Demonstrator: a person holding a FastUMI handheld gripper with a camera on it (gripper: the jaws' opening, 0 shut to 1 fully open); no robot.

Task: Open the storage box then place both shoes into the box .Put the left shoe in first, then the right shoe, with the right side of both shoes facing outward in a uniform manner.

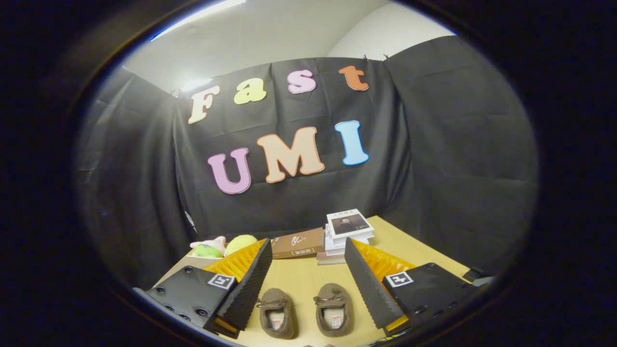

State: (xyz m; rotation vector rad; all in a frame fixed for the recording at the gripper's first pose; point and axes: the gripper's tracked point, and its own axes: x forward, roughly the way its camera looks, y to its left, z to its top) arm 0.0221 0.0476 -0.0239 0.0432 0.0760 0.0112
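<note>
Hovering above the light wooden table [299,274], the gripper [308,284] is held with its two black ribbed fingers [248,284] spread wide, nothing between them. The two small brown fuzzy slippers [304,311] are seen side by side on the table between the fingers, toes pointing ahead. The storage box cannot be made out from here, so it is judged unopened and first to be found. Beyond the fingers lie a brown book [296,243], a stack of white books [347,233] and plush toys [221,246]. Shoes are best left untouched until the lid is off.
</note>
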